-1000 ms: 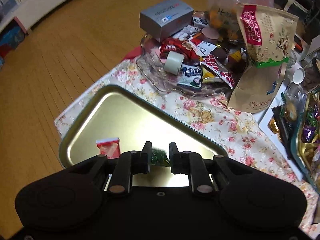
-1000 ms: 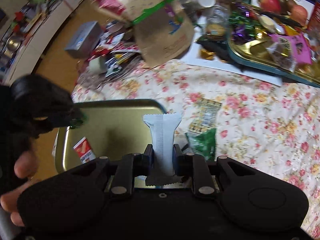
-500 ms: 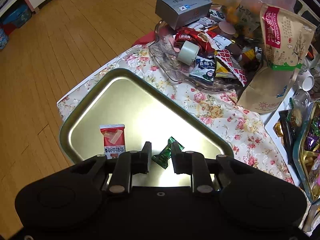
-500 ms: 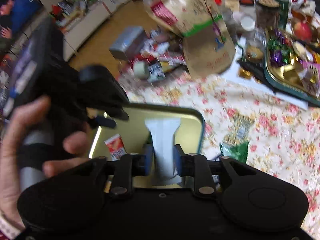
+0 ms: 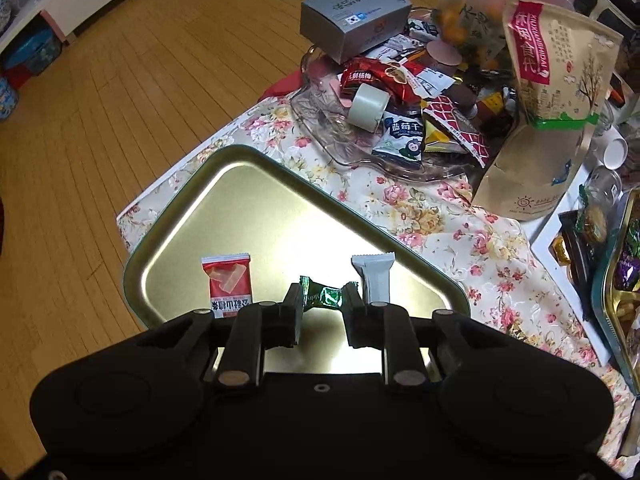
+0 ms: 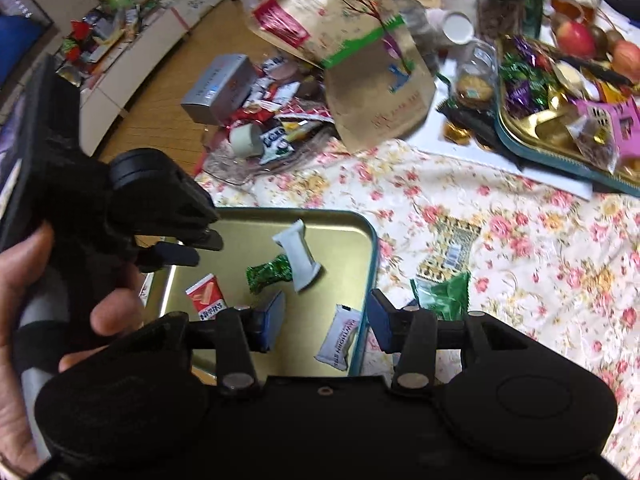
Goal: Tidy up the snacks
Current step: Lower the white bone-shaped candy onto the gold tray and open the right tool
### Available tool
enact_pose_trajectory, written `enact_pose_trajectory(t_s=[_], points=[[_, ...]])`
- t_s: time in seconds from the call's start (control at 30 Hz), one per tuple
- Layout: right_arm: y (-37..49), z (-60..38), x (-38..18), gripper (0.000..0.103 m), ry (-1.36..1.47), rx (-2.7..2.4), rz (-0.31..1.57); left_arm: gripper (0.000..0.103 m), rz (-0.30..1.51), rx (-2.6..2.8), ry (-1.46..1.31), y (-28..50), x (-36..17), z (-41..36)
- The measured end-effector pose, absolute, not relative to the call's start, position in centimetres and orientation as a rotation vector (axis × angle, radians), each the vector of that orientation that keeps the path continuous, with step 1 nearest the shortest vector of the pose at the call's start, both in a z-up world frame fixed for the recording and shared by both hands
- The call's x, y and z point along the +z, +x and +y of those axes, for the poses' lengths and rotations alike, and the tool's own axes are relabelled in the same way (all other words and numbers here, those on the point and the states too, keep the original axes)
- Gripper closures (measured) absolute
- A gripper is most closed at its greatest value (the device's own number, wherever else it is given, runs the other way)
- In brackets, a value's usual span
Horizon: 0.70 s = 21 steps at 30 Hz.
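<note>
A gold tray (image 5: 256,200) with a green rim lies on the flowered cloth. On it are a red packet (image 5: 226,286), a green wrapped candy (image 5: 322,296) and a white bar (image 5: 374,276). My left gripper (image 5: 322,308) hangs open just over the candy, its pads clear of it. In the right wrist view the white bar (image 6: 298,256) lies loose beside the green candy (image 6: 268,272). My right gripper (image 6: 326,316) stands over the tray's (image 6: 372,248) right rim with its jaws opening and gripping nothing. A small white packet (image 6: 338,338) lies below them by the rim.
A person's hand (image 6: 112,312) holds the left gripper (image 6: 180,248). A green packet (image 6: 440,296) and a patterned packet (image 6: 452,244) lie on the cloth right of the tray. Beyond are a glass dish (image 5: 332,140) of snacks, a grey box (image 5: 352,16), a brown bag (image 5: 552,112) and a second tray (image 6: 560,156) of candies.
The left jaws let go of the green candy, which now lies on the tray. The right jaws opened and dropped the white bar onto the tray beside it.
</note>
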State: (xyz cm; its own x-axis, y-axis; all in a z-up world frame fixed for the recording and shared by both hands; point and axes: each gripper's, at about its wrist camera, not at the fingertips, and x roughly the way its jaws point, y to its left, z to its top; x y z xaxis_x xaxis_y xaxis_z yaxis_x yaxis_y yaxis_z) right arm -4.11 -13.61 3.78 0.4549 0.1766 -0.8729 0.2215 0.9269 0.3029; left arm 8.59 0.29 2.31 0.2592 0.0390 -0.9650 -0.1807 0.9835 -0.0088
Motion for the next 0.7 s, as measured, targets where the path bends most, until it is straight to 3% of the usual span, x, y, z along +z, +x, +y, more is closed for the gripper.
enact_pose_trajectory(t_s=[0.7], points=[[-3.8, -16.2, 1.4, 0.055, 0.442, -0.173, 1.216, 0.072, 1.304, 0.023, 0.018, 7.8, 2.1, -4.0]])
